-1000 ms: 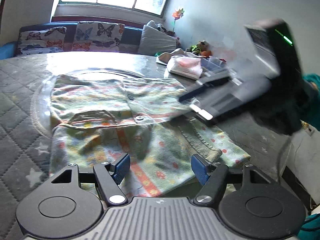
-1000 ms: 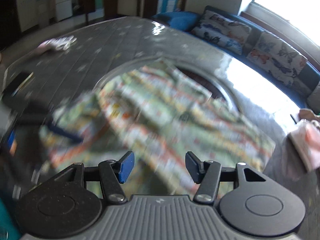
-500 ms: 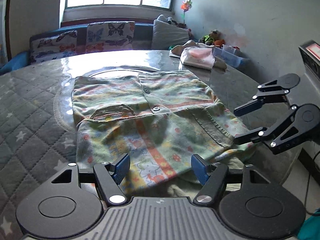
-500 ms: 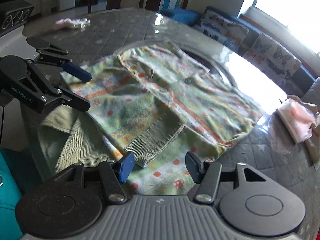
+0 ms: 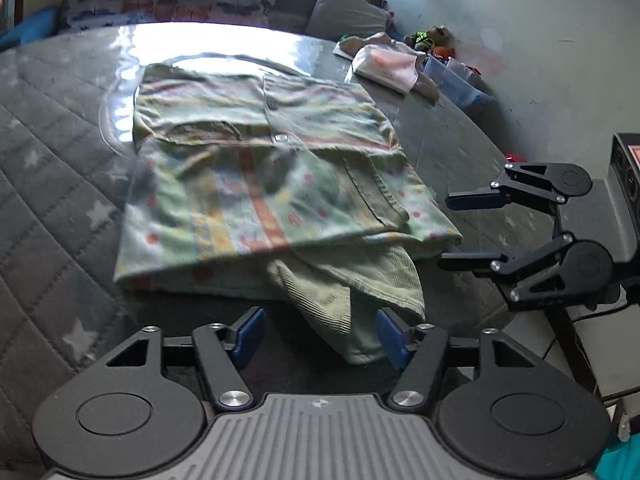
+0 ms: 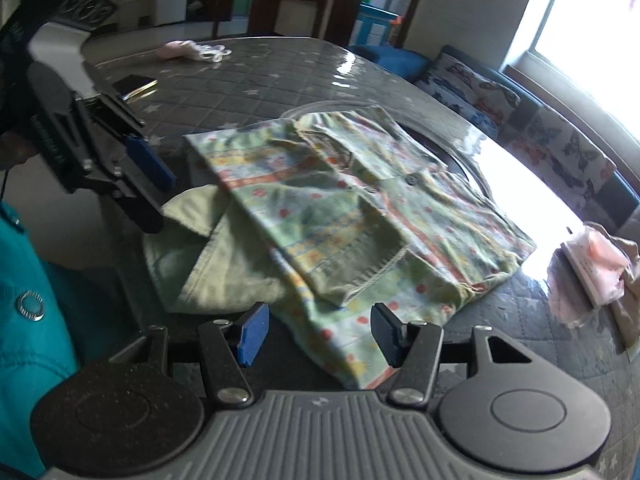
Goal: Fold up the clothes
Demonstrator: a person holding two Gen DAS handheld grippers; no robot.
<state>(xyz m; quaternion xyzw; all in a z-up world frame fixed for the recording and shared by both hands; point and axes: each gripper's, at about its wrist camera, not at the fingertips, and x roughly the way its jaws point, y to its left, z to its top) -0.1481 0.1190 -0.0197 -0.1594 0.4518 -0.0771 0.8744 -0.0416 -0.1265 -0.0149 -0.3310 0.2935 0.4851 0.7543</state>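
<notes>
While the left gripper (image 5: 320,336) hangs at the near edge of the table (image 5: 48,168), its jaws are closing from about half open, and the ribbed pale-green cuff (image 5: 360,320) of the shirt (image 5: 256,176) droops between the blue pads (image 5: 248,336), close against the right-hand pad; whether that pad presses the cloth cannot be told. Ahead of those jaws the patterned green shirt lies flat and partly folded on the quilted grey table, its buttons (image 5: 280,137) facing up and a sleeve turned back over the front. Off to the right of the left jaws the right gripper (image 5: 460,228) hovers just beside the shirt's edge with its fingers parted. From its own camera the right gripper (image 6: 316,332) stands about half open and holds nothing; the shirt's lower corner (image 6: 352,344) lies under the gap between the pads, untouched. Beyond its left pad the left gripper (image 6: 148,192) meets the pale cuff (image 6: 192,208). Far right, a pink folded garment (image 6: 600,264) rests on the table.
</notes>
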